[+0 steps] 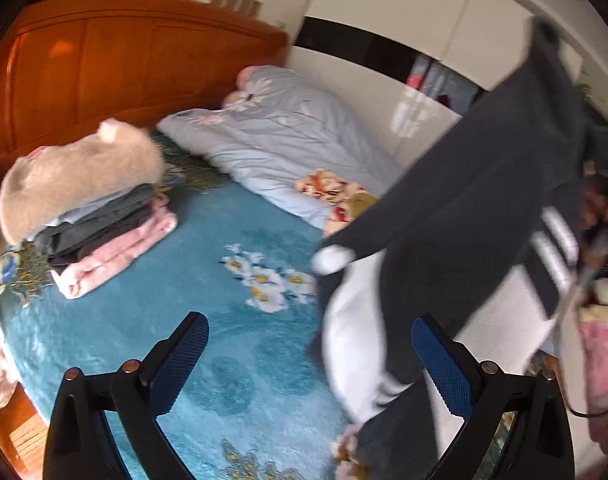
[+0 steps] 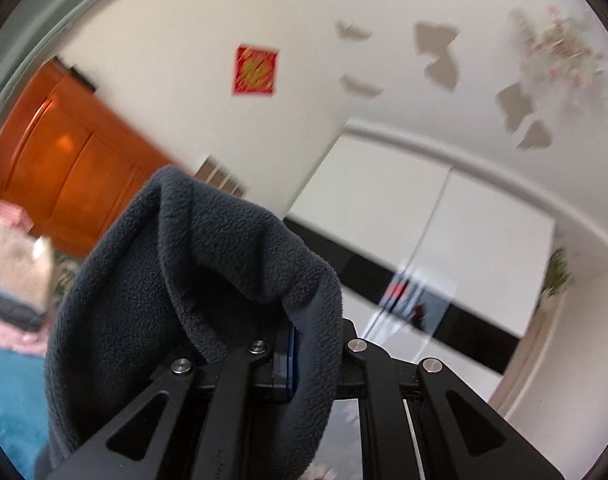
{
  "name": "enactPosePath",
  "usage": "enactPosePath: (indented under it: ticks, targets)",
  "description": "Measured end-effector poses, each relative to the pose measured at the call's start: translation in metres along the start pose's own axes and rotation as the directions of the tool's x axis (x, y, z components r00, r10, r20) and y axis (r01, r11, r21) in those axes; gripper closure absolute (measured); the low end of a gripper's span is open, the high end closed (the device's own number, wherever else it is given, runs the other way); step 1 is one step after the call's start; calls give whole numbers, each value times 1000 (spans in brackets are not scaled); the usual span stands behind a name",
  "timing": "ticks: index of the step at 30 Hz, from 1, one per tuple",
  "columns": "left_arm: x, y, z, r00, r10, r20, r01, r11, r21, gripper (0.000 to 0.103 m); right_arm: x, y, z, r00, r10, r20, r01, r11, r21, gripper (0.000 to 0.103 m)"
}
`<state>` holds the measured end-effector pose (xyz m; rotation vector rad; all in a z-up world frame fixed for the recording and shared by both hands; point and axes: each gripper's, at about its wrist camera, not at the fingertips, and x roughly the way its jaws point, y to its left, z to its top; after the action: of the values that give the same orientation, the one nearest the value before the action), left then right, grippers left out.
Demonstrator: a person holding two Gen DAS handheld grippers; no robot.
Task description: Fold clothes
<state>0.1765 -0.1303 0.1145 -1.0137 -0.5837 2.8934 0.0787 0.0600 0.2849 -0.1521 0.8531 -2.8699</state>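
Note:
A dark grey fleece garment (image 1: 476, 208) with white stripes and a white lining hangs in the air on the right of the left wrist view, its lower end draped on the blue bed cover (image 1: 231, 344). My right gripper (image 2: 295, 344) is shut on the top edge of this fleece (image 2: 191, 276), which bunches over its fingers. My left gripper (image 1: 310, 354) is open and empty, low over the bed, with its right finger (image 1: 444, 364) beside the hanging cloth.
A stack of folded clothes (image 1: 99, 224) with a beige fluffy piece on top lies at the bed's far left. A light blue quilt (image 1: 287, 140) lies by the wooden headboard (image 1: 123, 64). White wardrobe doors (image 2: 424, 232) stand behind. Pink items (image 1: 600, 356) sit at the right edge.

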Motion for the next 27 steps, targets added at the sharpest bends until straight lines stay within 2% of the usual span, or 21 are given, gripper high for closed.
enactPosePath:
  ticks: [3,8,12,17,19,20,21,22,23,24,25,26,27]
  targets:
    - [10,-14,-10,999,-36,-40,37,999,29,0,8,23,-21,993,93,-77,-95,995,-17,94]
    - [46,-40,-19,994,-24,-105,31,998,63,0,3,41,-40,975,176,-138,-178,984,-1,94]
    - [82,-50,-25,989,46,-143,-33,995,91,0,4,34,-45,959,226,-172,-217,974,68,94]
    - [131,-51,-41,967,137,-213,-110,985,131,5,17,27,-48,952,248,-180,-231,967,109,94]
    - [145,-55,-48,956,174,-234,-137,976,167,13,18,24,-49,948,257,-187,-236,963,128,94]
    - [152,-55,-52,949,199,-243,-157,971,180,21,19,22,-51,946,261,-190,-239,962,133,94]
    - [157,-54,-53,943,215,-252,-171,968,185,34,20,21,-52,945,262,-193,-239,961,137,94]
    - [160,-51,-55,938,223,-265,-181,968,176,42,21,20,-52,944,263,-197,-239,961,140,94]
    - [161,-46,-56,936,222,-273,-186,971,152,60,21,19,-53,944,264,-199,-239,961,141,94]
    - [162,-41,-57,934,221,-280,-192,973,128,72,21,19,-53,943,266,-202,-241,960,144,94]
    - [159,-35,-56,935,224,-274,-202,974,104,77,21,17,-53,942,268,-204,-241,960,144,94]
    - [154,-30,-52,938,235,-256,-217,972,94,92,22,15,-54,941,269,-207,-242,959,144,94]
    - [148,-26,-48,940,246,-237,-232,969,84,96,23,15,-54,941,266,-211,-240,960,141,94]
